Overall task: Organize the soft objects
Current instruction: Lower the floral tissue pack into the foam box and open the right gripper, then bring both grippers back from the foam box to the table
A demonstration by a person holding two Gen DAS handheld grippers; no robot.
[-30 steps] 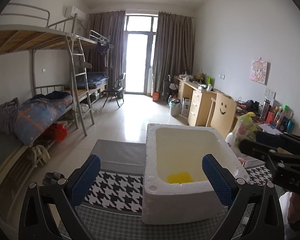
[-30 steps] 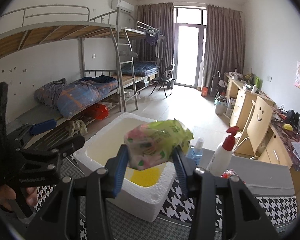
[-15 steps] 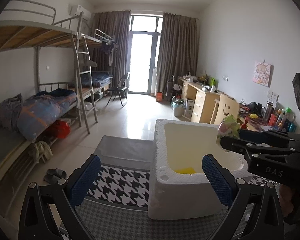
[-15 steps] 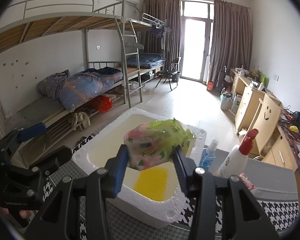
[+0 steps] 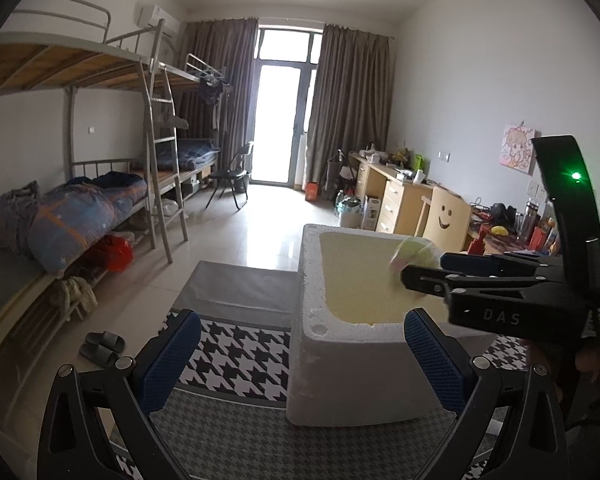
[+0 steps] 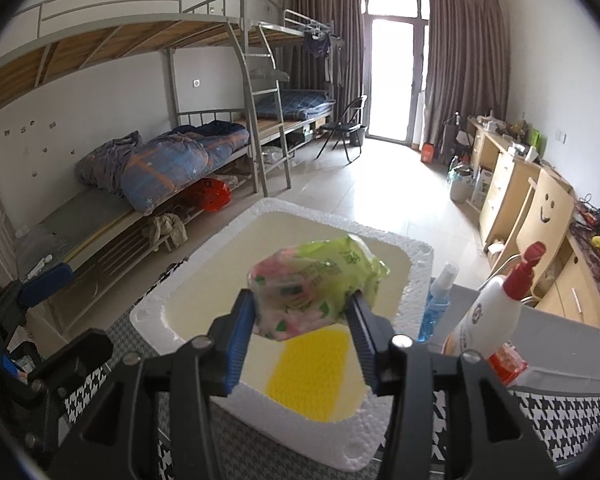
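A soft green and pink tissue pack sits between the blue pads of my right gripper, above the open white foam box. The jaws are opening, and both pads still touch the pack. A flat yellow thing lies on the box floor under it. In the left wrist view the right gripper reaches in from the right over the foam box, with the tissue pack blurred at its tip. My left gripper is open, with nothing between its fingers, near the box's front left corner.
A blue spray bottle, a white bottle with a red trigger and a red packet stand right of the box. A houndstooth cloth covers the table. Bunk beds line the left wall, desks the right.
My right gripper has carried the tissue pack further over the foam box and slightly down, and its jaws have widened a little. The left gripper has stayed in place.
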